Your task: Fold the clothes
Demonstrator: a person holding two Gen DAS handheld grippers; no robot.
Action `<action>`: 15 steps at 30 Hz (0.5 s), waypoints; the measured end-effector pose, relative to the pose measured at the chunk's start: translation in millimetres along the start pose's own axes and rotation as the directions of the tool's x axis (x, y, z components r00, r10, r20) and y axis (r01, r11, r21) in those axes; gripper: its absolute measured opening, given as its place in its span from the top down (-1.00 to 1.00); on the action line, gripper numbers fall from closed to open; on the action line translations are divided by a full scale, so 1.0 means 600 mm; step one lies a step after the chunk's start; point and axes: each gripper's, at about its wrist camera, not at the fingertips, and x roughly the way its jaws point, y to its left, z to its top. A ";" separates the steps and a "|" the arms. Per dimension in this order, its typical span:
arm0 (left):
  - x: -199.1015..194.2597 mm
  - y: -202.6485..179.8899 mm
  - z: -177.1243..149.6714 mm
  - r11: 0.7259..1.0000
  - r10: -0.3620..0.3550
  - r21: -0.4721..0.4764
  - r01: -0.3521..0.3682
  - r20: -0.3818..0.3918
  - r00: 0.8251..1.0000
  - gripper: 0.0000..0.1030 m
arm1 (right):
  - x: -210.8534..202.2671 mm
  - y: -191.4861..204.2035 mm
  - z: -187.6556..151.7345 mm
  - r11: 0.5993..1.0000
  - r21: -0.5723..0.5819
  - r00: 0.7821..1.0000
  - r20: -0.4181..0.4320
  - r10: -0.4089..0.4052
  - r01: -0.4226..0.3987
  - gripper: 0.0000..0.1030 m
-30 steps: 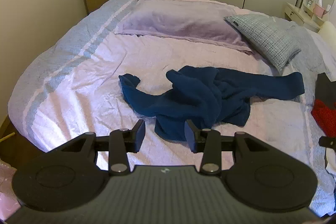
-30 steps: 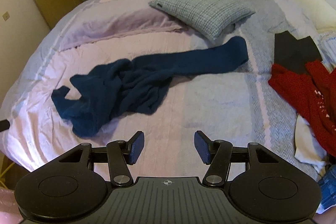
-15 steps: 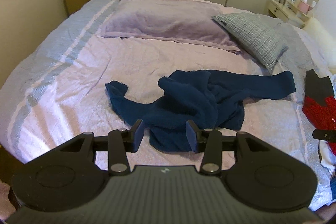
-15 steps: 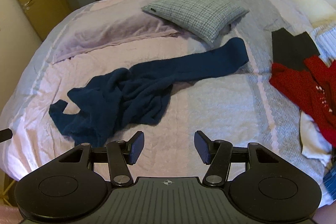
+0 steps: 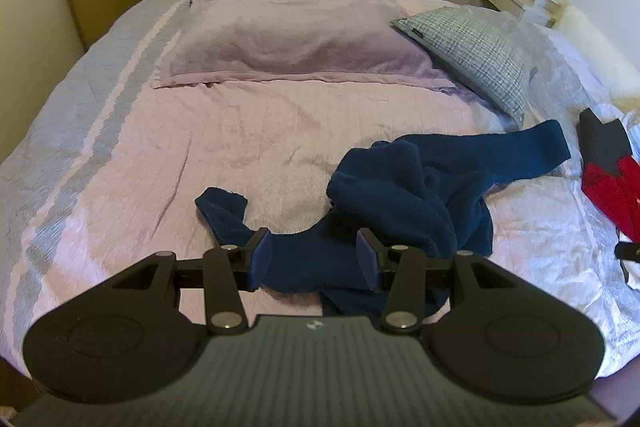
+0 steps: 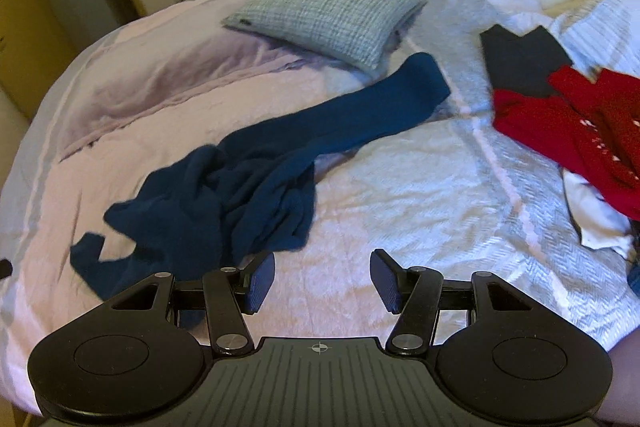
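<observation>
Left wrist view: the left hand-held gripper point(image 5: 316, 259) points down at the bed point(image 5: 248, 147); its jaws stand moderately apart with nothing pressed between the pads, and the near edge of the crumpled navy garment point(image 5: 404, 203) shows in the gap behind them; whether the pads touch the cloth cannot be told. The garment's bulk lies toward 1 o'clock of the gripper, one long part point(image 5: 516, 155) stretching out toward 2 o'clock and a short end point(image 5: 222, 205) at 11 o'clock. A lilac pillow point(image 5: 296, 39) lies across the far bed at 12 o'clock; a grey checked cushion point(image 5: 480, 55) rests beside it toward 1 o'clock; a red garment point(image 5: 612, 187) lies at the 3 o'clock edge with a black piece point(image 5: 600, 143) just above it.

Right wrist view: the right hand-held gripper point(image 6: 323, 281) hangs over bare bedcover point(image 6: 400, 195), jaws fairly wide and holding nothing. The navy garment point(image 6: 224, 195) lies at 10 to 11 o'clock, apart from the pads, its long part point(image 6: 372, 107) running toward 1 o'clock; the checked cushion point(image 6: 332, 15) sits at 12 o'clock; the red garment point(image 6: 560, 123) is heaped at 2 o'clock over white cloth point(image 6: 596, 223), well apart from the navy one.
</observation>
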 end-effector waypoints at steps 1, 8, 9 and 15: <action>0.004 0.005 -0.001 1.000 -0.006 0.003 0.006 -0.003 1.000 0.17 | -0.001 0.002 0.000 1.000 0.004 1.000 0.003 -0.008 0.008 -0.10; 0.025 0.038 -0.006 0.999 -0.037 -0.009 0.037 -0.024 0.999 0.17 | -0.001 0.007 -0.012 0.997 0.025 0.997 -0.003 -0.071 0.071 -0.10; 0.026 0.042 -0.006 0.999 -0.039 -0.014 0.039 -0.025 0.999 0.17 | -0.001 0.006 -0.013 0.997 0.028 0.997 -0.005 -0.077 0.077 -0.10; 0.025 0.061 -0.008 0.999 -0.040 -0.033 0.039 -0.025 0.999 0.16 | -0.003 0.003 -0.014 0.995 0.042 0.996 0.002 -0.089 0.089 -0.10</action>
